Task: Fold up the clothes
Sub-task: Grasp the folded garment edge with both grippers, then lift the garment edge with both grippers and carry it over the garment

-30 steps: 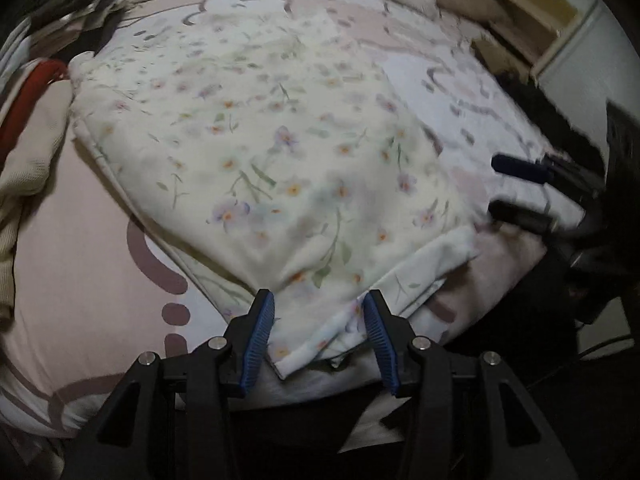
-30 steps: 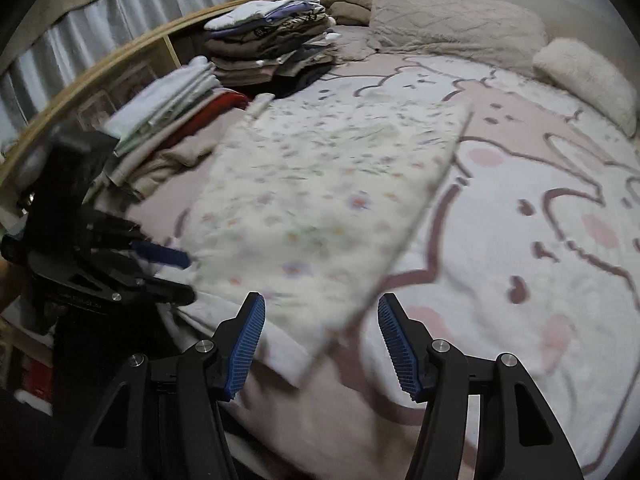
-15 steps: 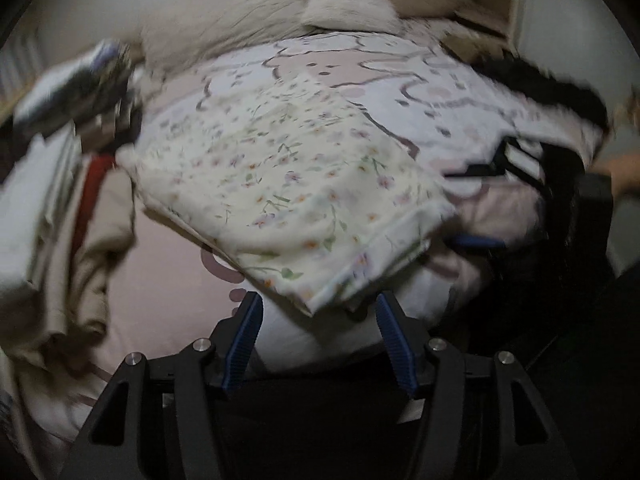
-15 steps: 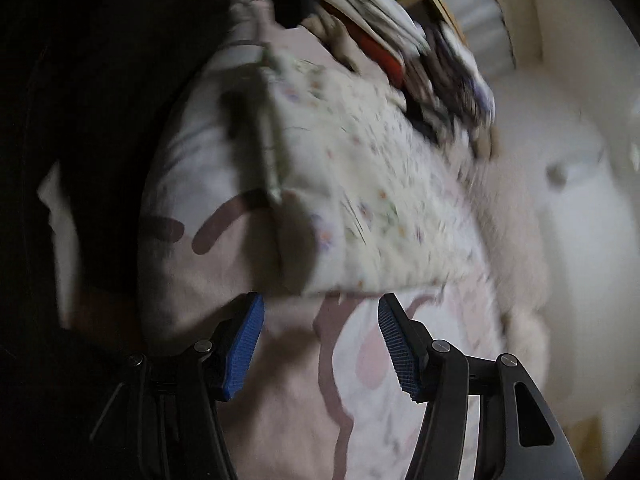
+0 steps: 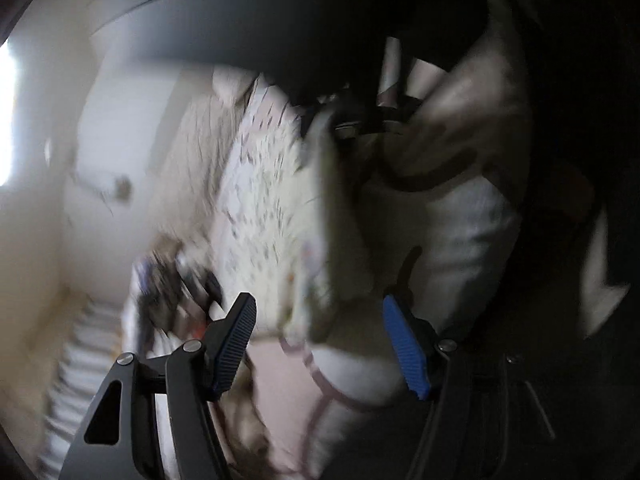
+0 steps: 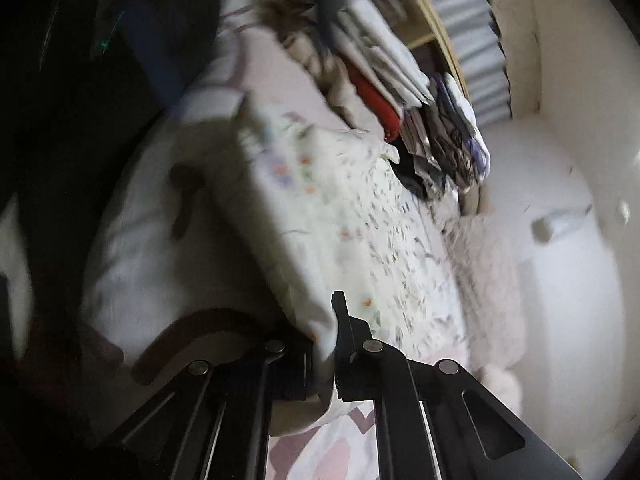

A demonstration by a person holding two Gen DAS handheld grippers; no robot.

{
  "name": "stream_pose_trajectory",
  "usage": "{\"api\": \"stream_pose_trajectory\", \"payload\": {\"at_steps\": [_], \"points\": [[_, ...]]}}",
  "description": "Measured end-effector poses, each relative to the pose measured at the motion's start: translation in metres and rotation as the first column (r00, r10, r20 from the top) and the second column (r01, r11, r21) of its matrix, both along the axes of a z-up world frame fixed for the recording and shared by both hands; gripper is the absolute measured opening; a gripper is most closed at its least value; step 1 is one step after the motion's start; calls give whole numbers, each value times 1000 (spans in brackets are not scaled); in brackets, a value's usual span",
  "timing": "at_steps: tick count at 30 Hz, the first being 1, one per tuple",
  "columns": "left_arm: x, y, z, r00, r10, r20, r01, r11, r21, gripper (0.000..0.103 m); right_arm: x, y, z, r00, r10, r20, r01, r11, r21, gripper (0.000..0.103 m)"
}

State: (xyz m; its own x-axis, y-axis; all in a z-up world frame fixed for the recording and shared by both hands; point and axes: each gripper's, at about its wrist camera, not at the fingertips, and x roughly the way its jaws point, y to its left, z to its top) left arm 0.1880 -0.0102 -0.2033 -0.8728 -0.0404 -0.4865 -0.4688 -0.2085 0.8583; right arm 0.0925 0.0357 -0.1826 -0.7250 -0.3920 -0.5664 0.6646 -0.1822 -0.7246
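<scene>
A cream floral cloth lies folded on the pink patterned bedsheet, and both views are rolled sideways and blurred. My right gripper has its jaws closing, and they pinch the cloth's near corner between the black fingers. In the left wrist view the same floral cloth runs up from the jaws. My left gripper has its jaws opening, with the cloth's near edge hanging between the blue pads; neither pad presses on it.
A stack of folded clothes with a red garment sits beside the cloth against a wooden frame. A fluffy pillow lies beyond. The bed's near edge drops into dark shadow.
Both cameras have rolled far over, so the bed now appears sideways. The right jaws went from wide apart to closed on the cloth's corner. The left jaws have spread wider at the cloth's other corner.
</scene>
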Motion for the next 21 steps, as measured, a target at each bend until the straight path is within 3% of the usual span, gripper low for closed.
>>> {"api": "stream_pose_trajectory", "payload": {"at_steps": [3,6,9,19,20,21], "points": [[-13,5,-3,999,6,-52,-5,1000,22,74,-10,1,15,996,-20,84,22,999,-30,8],[-30,7,-1,996,59,-60,-54,995,80,74,-25,5,24,985,-44,165,53,997,-48,8],[-38,7,-4,994,81,-79,-74,993,89,75,-33,6,31,970,-42,240,65,994,-86,8],[-70,-5,-13,984,156,-85,-155,988,14,75,-55,10,51,900,-17,436,95,983,-158,8],[-72,-7,-14,986,150,-79,-149,989,9,74,-57,11,50,899,-17,438,94,984,-154,8],[-73,-9,-13,988,139,-63,-139,990,5,59,-56,11,49,902,-17,432,88,985,-146,8]]}}
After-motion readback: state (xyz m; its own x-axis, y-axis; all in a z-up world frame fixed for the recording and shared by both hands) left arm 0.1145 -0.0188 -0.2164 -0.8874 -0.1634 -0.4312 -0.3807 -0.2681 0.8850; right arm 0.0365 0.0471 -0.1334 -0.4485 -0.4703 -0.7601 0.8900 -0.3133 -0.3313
